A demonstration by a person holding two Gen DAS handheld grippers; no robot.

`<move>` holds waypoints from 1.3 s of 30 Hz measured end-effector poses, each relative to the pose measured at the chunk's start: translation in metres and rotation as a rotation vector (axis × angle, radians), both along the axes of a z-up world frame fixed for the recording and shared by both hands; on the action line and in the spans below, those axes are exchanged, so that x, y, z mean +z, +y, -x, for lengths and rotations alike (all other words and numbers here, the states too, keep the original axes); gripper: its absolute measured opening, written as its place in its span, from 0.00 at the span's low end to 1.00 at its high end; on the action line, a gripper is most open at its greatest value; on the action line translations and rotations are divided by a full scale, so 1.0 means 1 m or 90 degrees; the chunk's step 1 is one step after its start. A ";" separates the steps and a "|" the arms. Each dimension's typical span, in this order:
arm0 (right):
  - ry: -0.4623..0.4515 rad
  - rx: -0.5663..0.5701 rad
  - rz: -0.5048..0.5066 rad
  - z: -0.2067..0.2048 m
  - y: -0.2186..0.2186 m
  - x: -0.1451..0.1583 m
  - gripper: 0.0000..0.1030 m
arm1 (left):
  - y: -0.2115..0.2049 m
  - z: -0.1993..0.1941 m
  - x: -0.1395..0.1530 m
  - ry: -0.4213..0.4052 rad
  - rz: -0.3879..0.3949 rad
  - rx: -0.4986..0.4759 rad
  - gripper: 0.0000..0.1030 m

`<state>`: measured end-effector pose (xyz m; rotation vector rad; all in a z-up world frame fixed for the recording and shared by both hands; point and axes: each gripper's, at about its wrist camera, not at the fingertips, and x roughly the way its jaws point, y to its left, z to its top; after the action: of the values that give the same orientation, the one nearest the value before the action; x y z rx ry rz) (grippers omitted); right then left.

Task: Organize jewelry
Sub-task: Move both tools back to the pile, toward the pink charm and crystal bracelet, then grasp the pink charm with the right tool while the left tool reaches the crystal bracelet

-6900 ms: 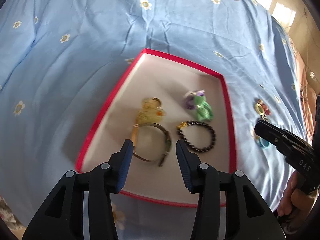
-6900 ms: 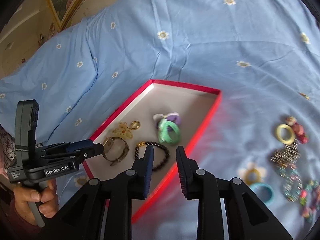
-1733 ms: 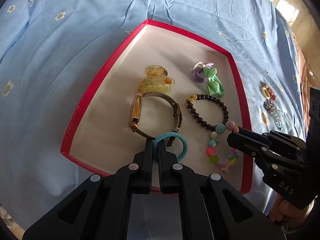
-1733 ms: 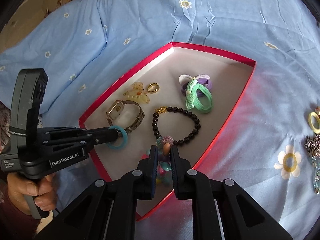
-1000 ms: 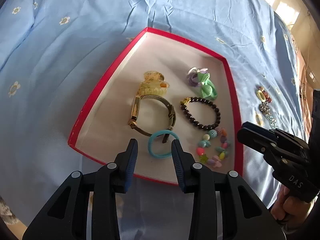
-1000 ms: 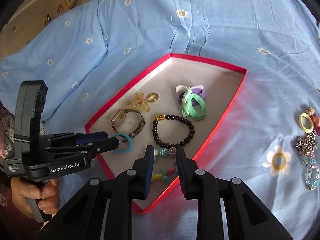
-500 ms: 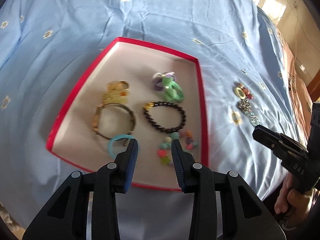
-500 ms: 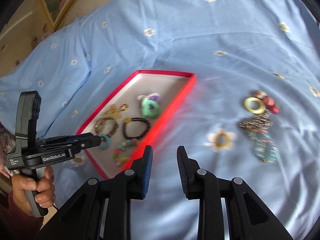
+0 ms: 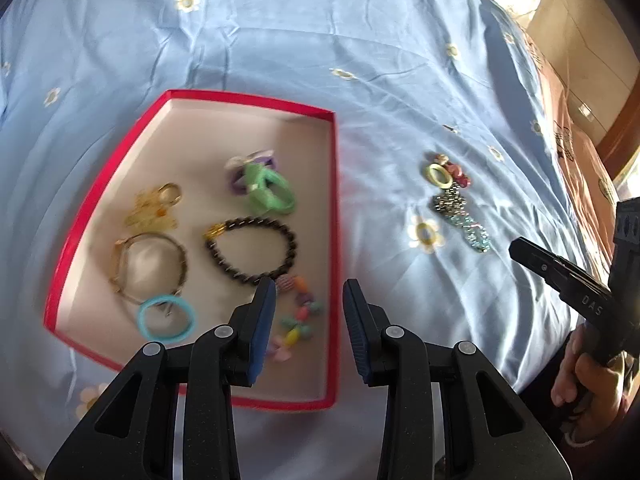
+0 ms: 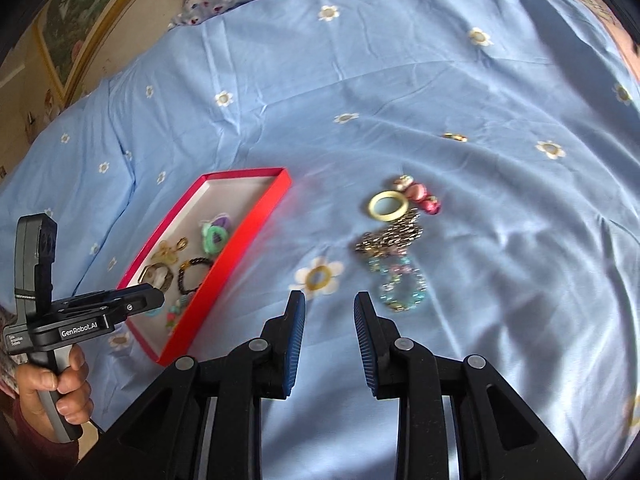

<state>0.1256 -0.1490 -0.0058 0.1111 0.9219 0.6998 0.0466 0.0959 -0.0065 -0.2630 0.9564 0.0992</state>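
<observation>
Both loads now delivered: teal hair ring (image 9: pixel 166 318) lying loose in the near left corner of the red tray (image 9: pixel 334 240), just in front of the gold watch (image 9: pixel 150 266), and the multicoloured bead bracelet (image 9: pixel 298 320) spilled along the tray's near right side below the black bead bracelet (image 9: pixel 252 250), where 1.7 s ago each was pinched in a closed tool. Left hand-held gripper (image 9: pixel 308 328) released, fingers spread and empty, pulled back above the tray's near edge. Right hand-held gripper (image 10: pixel 330 340) likewise released and empty, swung away from the tray and now pointing at the blue bedsheet (image 10: pixel 400 80) beside the remaining pile. Still outside the tray: yellow ring (image 10: pixel 388 206), pink beads (image 10: pixel 420 196), silvery chain bracelet (image 10: pixel 390 240) and pale blue bead bracelet (image 10: pixel 402 288), bunched together well apart from the tray's right wall. Probably about halfway through; next pick likely the blue bead bracelet, nearest the right fingers.
</observation>
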 end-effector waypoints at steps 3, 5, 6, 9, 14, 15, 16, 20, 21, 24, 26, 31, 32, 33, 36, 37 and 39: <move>-0.001 -0.010 -0.002 -0.006 -0.008 0.000 0.27 | -0.009 -0.010 0.002 -0.002 0.002 -0.017 0.32; -0.003 -0.015 -0.001 -0.011 -0.013 0.001 0.27 | -0.017 -0.017 0.004 -0.002 0.002 -0.030 0.32; -0.003 -0.017 0.000 -0.014 -0.015 0.001 0.27 | -0.020 -0.021 0.004 -0.003 0.002 -0.036 0.32; -0.006 -0.021 0.001 -0.023 -0.022 0.002 0.27 | -0.034 -0.033 0.005 -0.001 0.009 -0.061 0.32; -0.010 -0.025 0.011 -0.046 -0.031 0.003 0.27 | -0.060 -0.054 -0.001 0.006 0.026 -0.094 0.32; -0.010 -0.026 0.013 -0.050 -0.033 0.003 0.27 | -0.067 -0.060 -0.004 0.010 0.031 -0.102 0.32; -0.009 -0.026 0.016 -0.057 -0.034 0.003 0.27 | -0.072 -0.064 -0.005 0.012 0.037 -0.109 0.32; -0.001 -0.021 0.020 -0.075 -0.035 -0.002 0.27 | -0.097 -0.083 -0.015 0.023 0.061 -0.144 0.39; 0.002 -0.018 0.021 -0.080 -0.034 -0.004 0.27 | -0.102 -0.087 -0.018 0.025 0.067 -0.150 0.41; 0.021 -0.007 0.020 -0.096 -0.029 -0.011 0.28 | -0.115 -0.101 -0.028 0.040 0.092 -0.166 0.43; 0.024 0.008 0.020 -0.106 -0.024 -0.013 0.30 | -0.123 -0.111 -0.036 0.047 0.104 -0.170 0.46; 0.025 0.048 0.047 -0.126 -0.007 -0.021 0.32 | -0.132 -0.128 -0.050 0.052 0.122 -0.170 0.46; 0.027 0.053 0.052 -0.129 -0.004 -0.023 0.32 | -0.133 -0.129 -0.050 0.045 0.118 -0.170 0.45; 0.029 0.057 0.062 -0.132 -0.001 -0.026 0.32 | -0.134 -0.130 -0.051 0.042 0.116 -0.172 0.45; 0.039 0.070 0.074 -0.142 0.007 -0.036 0.32 | -0.135 -0.133 -0.053 0.034 0.099 -0.176 0.28; 0.040 0.075 0.079 -0.144 0.010 -0.038 0.32 | -0.134 -0.134 -0.054 0.036 0.094 -0.178 0.18; 0.041 0.088 0.087 -0.146 0.014 -0.043 0.32 | -0.129 -0.134 -0.056 0.035 0.105 -0.180 0.13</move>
<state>0.2720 -0.1347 -0.0484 -0.0513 1.0436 0.7625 0.1804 -0.0332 -0.0622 -0.2759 1.0495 -0.2339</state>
